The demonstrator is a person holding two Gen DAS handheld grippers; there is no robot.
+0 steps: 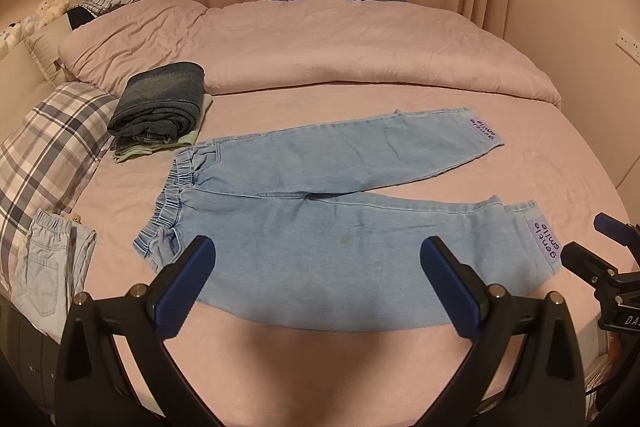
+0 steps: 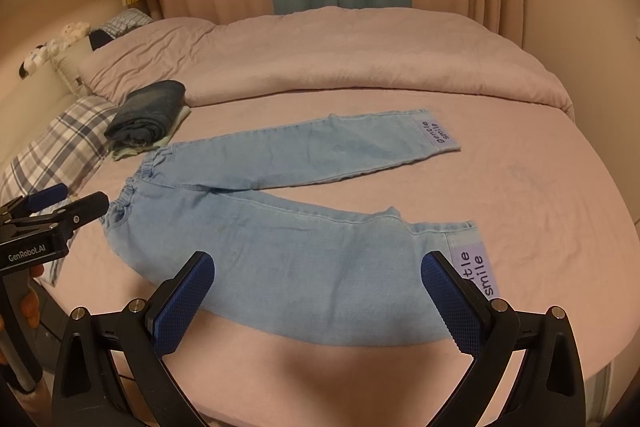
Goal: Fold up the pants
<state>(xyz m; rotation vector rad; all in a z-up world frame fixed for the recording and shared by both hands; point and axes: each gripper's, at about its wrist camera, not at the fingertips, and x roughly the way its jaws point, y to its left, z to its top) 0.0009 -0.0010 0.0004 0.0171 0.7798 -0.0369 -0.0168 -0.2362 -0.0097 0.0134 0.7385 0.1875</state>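
Note:
Light blue denim pants (image 1: 320, 227) lie flat on the pink bed, elastic waistband to the left, both legs spread to the right with purple "gentle smile" cuff labels. They also show in the right wrist view (image 2: 304, 247). My left gripper (image 1: 318, 251) is open and empty, hovering over the near leg by the waist end. My right gripper (image 2: 318, 267) is open and empty, above the near leg toward its cuff. The right gripper shows at the right edge of the left wrist view (image 1: 600, 247); the left gripper shows at the left of the right wrist view (image 2: 68, 203).
A stack of folded dark jeans (image 1: 160, 107) on a pale green garment sits at the back left. A plaid pillow (image 1: 48, 151) and another light denim garment (image 1: 48, 267) lie at the left edge. A rolled pink duvet (image 1: 320, 47) spans the back.

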